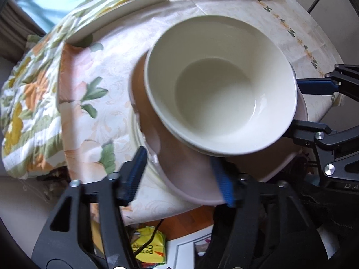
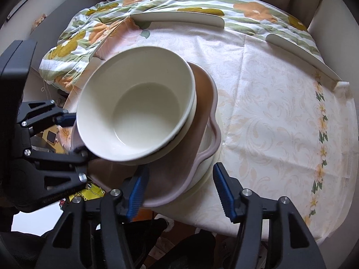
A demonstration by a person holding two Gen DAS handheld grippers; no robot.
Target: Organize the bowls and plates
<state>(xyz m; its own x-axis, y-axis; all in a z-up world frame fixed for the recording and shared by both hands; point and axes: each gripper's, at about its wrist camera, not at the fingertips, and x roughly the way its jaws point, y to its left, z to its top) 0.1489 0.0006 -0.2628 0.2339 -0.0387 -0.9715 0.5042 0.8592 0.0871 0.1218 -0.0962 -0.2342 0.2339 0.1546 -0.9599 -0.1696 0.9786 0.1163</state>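
A cream bowl (image 1: 222,85) sits nested in a second cream bowl on a wavy-rimmed pink plate (image 1: 186,179), which lies on a white plate at the table's near edge. The same stack shows in the right wrist view: bowl (image 2: 139,114), pink plate (image 2: 202,103), white plate (image 2: 207,170). My left gripper (image 1: 181,177) is open, its blue pads either side of the pink plate's rim. My right gripper (image 2: 179,190) is open around the plates' near edge. Each gripper shows in the other's view, at the bowls' side: the right gripper (image 1: 314,109) and the left gripper (image 2: 74,134).
The round table (image 2: 280,116) has a pale floral cloth, with a flowered quilt (image 2: 94,29) bunched at the back. White curved guards (image 2: 177,16) edge the far rim. Below the table edge lie a yellow packet (image 1: 149,248) and clutter.
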